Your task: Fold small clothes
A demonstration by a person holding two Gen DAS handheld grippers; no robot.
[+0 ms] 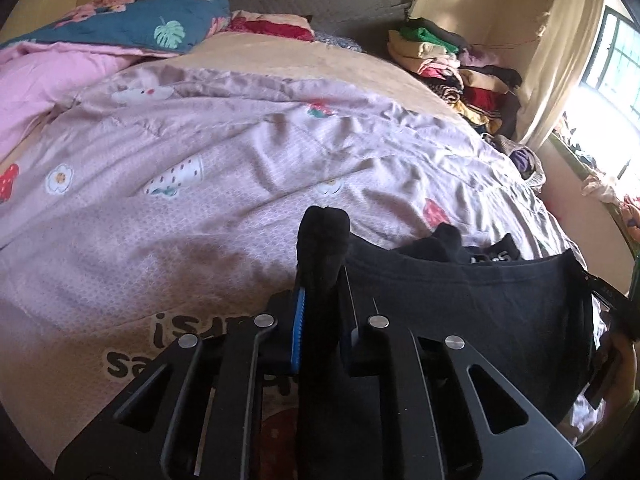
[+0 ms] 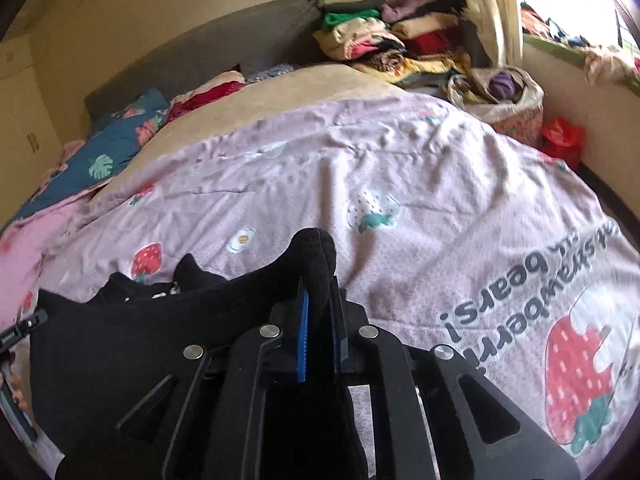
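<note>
A small black garment [image 1: 460,300] hangs stretched between my two grippers above the pink bedspread [image 1: 180,200]. My left gripper [image 1: 322,264] is shut on its left corner, a bunch of black cloth poking out past the blue pads. In the right wrist view my right gripper [image 2: 318,300] is shut on the other corner of the black garment [image 2: 132,340], which spreads away to the left. A second black piece with white lettering [image 1: 492,252] lies on the bed just behind the stretched edge, and the same black piece [image 2: 152,284] shows in the right view.
The bed carries a pink strawberry-print cover [image 2: 400,208], a blue floral quilt [image 1: 160,24] and a pink blanket [image 1: 36,76] at the head. A pile of folded clothes [image 1: 452,64] sits at the far right corner. A bag [image 2: 508,96] and a window [image 2: 568,0] lie beyond.
</note>
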